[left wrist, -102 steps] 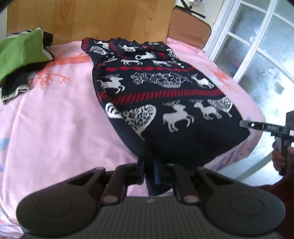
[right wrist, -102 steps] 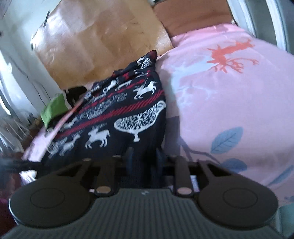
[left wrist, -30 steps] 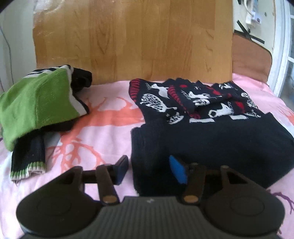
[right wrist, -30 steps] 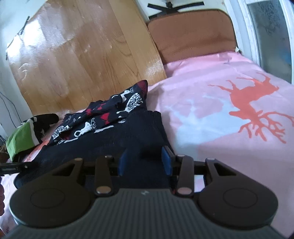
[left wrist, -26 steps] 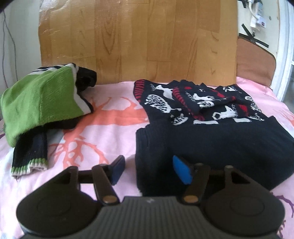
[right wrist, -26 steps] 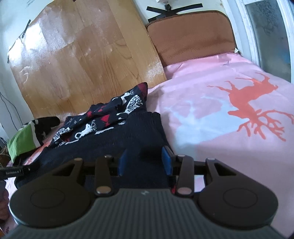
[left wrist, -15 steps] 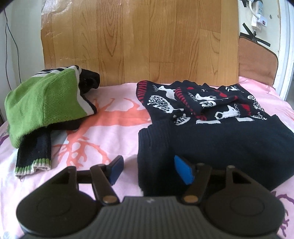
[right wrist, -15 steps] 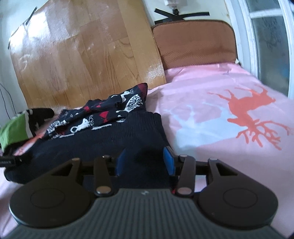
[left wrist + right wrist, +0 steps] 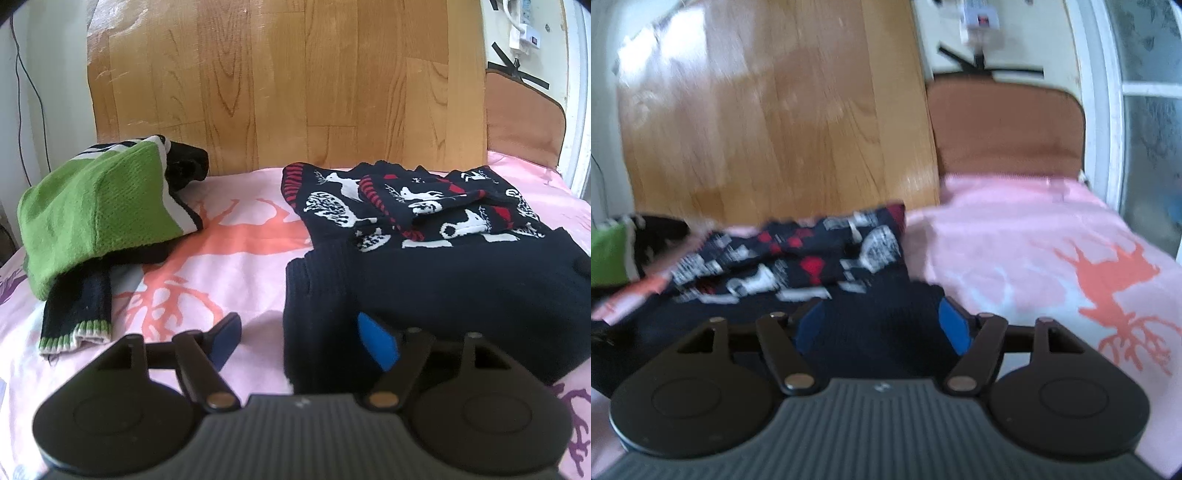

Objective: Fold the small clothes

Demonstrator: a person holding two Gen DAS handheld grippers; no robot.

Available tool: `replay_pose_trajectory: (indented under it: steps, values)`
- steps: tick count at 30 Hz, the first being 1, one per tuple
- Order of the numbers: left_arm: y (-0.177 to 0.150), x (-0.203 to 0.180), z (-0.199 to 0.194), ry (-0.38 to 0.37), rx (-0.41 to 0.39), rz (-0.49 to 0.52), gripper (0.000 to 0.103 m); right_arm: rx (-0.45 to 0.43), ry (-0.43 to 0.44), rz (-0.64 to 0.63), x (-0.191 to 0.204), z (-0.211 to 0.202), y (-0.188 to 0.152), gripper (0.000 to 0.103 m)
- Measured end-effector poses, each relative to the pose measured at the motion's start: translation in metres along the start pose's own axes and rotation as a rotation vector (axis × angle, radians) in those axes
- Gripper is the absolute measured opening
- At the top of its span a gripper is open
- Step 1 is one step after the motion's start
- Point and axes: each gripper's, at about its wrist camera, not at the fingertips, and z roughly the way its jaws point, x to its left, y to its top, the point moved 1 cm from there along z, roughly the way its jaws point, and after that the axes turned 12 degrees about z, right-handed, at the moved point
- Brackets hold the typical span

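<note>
A dark navy knitted sweater with white reindeer and red stripes [image 9: 436, 266] is seen folded on the pink deer-print bedsheet [image 9: 236, 258], its plain lower half laid toward the cameras. The left gripper [image 9: 306, 341] is spread wide around the sweater's near left corner; the right gripper [image 9: 882, 325] is likewise spread wide over the near right corner. A green-and-black knitted garment [image 9: 92, 210] is seen well apart, before the wooden panel [image 9: 288, 81].

A bed [image 9: 236, 258] under a pink sheet printed with orange antler shapes carries two garments; a dark reindeer-patterned sweater [image 9: 424, 258] lies folded on its right half. A green and black knit garment [image 9: 96, 210] sits bunched at the left, well apart.
</note>
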Motion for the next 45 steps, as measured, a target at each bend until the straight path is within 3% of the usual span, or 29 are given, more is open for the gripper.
replay_pose_trajectory:
  steps: [4,7,45]
  values:
    - [0.000,0.001,0.002,0.004,0.007,-0.009,0.078,0.054,0.021,0.109,-0.019,0.004,0.005,0.082]
    - [0.000,0.002,0.002,0.003,0.009,-0.015,0.078,0.078,0.040,0.154,-0.027,0.006,0.007,0.083]
    - [0.000,0.010,0.004,-0.078,0.006,-0.070,0.084,0.077,0.059,0.151,-0.022,0.008,0.005,0.089]
